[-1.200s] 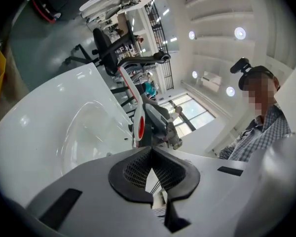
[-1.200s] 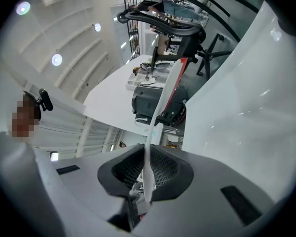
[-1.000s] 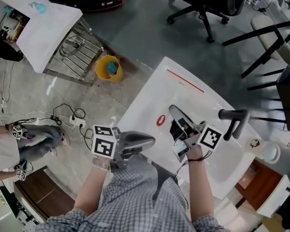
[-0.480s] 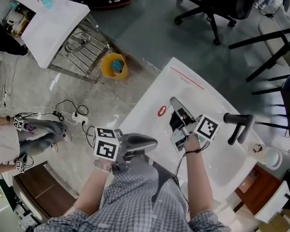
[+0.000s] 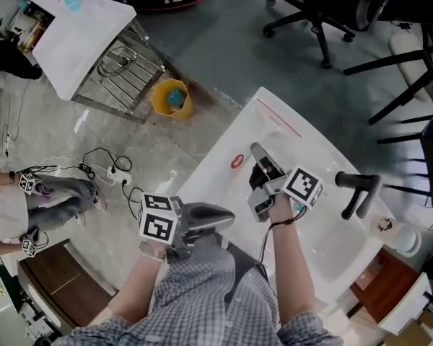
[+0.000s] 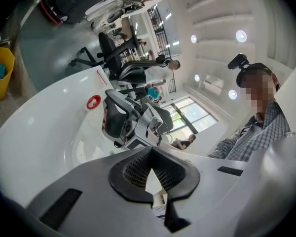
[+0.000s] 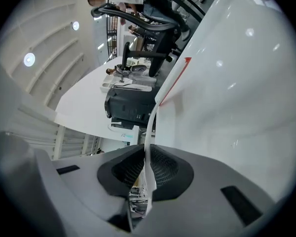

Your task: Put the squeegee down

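The head view looks steeply down from above the person onto the white table (image 5: 317,157) and floor (image 5: 202,42); the left gripper view rides close behind the left tongs (image 6: 150,151), facing across that table toward the right tongs (image 5: 256,152); the right gripper view skims low along the tabletop; all three share its red line (image 7: 175,80).

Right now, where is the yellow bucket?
In the head view the yellow bucket stands on the floor at upper left, between the metal rack and the white basin.
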The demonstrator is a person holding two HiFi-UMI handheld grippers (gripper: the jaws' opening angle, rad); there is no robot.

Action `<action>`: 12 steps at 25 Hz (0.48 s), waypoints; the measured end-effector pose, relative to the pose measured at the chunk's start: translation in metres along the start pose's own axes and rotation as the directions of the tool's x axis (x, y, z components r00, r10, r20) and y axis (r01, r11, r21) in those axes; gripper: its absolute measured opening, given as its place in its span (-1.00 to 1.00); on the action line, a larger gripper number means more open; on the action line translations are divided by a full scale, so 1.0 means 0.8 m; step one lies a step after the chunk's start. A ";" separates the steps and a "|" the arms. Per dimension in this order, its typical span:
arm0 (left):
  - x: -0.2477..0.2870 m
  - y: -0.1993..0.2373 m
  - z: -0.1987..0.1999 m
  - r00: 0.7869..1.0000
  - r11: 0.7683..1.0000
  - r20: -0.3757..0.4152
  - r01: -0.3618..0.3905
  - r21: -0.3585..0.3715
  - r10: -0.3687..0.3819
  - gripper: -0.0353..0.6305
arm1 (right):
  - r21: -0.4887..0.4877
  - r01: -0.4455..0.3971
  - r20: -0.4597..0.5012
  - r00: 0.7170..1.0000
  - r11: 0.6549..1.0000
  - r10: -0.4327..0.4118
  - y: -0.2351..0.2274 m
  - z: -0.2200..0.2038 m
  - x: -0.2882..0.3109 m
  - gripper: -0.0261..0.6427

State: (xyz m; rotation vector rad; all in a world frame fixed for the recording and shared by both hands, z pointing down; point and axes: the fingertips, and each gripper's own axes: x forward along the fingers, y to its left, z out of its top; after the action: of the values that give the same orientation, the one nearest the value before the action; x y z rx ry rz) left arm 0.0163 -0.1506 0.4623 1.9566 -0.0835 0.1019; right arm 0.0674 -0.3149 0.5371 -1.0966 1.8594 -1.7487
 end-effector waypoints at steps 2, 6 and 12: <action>0.000 0.000 -0.001 1.000 1.000 -0.005 0.002 0.006 -0.002 -0.87 | -0.004 0.031 -0.009 0.999 1.000 -0.031 -0.003 -0.003 0.003 -0.82; 0.001 0.000 0.000 1.000 1.000 -0.003 0.002 0.012 -0.002 -0.87 | -0.055 0.089 -0.037 0.995 0.995 -0.091 -0.009 -0.008 0.009 -0.82; -0.003 -0.001 0.003 1.000 1.000 0.002 0.008 0.019 -0.008 -0.87 | -0.168 0.161 -0.071 0.982 0.972 -0.175 -0.012 -0.012 0.017 -0.82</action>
State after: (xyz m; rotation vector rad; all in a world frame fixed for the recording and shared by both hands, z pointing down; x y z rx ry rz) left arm 0.0143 -0.1525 0.4603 1.9757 -0.0761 0.0953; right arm 0.0549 -0.3178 0.5512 -1.2936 2.0440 -1.7862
